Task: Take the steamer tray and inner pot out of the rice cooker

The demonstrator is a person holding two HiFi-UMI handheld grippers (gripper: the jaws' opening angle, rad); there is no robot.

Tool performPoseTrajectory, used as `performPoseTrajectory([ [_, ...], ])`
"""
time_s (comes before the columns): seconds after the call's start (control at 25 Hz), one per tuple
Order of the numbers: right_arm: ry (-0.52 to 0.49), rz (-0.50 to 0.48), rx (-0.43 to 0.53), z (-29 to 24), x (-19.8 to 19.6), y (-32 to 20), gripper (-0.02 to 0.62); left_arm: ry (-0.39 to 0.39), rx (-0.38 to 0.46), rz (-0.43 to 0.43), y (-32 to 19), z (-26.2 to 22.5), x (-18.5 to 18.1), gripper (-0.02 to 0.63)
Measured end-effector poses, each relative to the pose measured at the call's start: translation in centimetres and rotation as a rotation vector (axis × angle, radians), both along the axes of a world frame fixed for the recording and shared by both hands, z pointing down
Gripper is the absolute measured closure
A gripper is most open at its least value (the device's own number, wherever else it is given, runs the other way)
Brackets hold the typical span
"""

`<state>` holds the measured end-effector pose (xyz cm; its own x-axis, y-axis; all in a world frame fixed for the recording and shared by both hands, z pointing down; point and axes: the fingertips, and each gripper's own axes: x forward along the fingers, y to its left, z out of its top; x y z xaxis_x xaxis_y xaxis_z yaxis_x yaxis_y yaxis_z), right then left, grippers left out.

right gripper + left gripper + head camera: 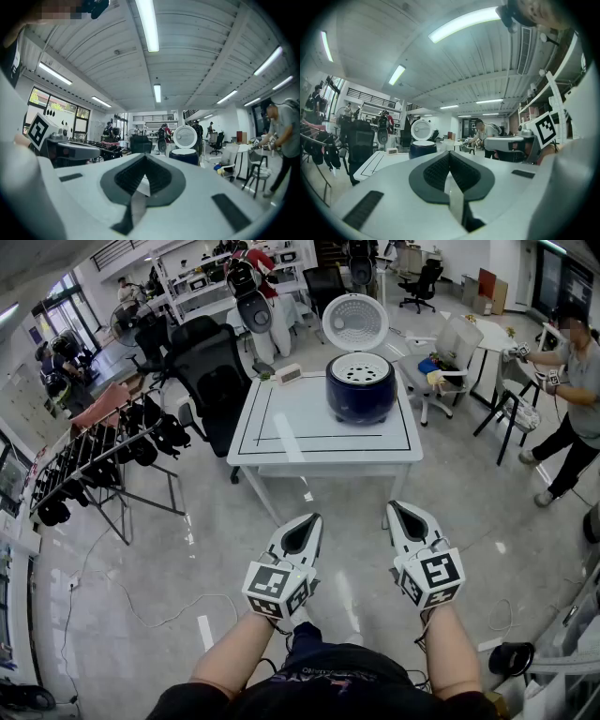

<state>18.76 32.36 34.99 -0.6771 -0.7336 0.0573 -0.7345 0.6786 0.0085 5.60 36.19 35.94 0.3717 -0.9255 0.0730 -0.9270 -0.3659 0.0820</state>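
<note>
A dark blue rice cooker (361, 387) stands on the far right part of a white table (281, 432), its round white lid (355, 322) swung up. A white perforated steamer tray (362, 369) lies in its mouth; the inner pot is hidden beneath it. Well short of the table, over the floor, my left gripper (309, 522) and right gripper (398, 510) are held level, both shut and holding nothing. The cooker shows small and far off in the left gripper view (422, 148) and the right gripper view (183, 156).
A small white box (286, 373) sits at the table's far left. Black office chairs (211, 371) stand behind the table's left side, a rack of black gear (103, 460) at left. A person (577, 409) bends by a white chair (450, 357) at right. Cables (141, 610) trail on the floor.
</note>
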Motion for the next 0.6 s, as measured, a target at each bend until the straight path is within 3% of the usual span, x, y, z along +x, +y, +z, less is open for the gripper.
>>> performPoseTrajectory([
  [0.6,-0.063,-0.015,-0.008,-0.6,1.9,-0.6,0.598,0.021,0.005,-0.024,-1.1,-0.4,1.5,0.590],
])
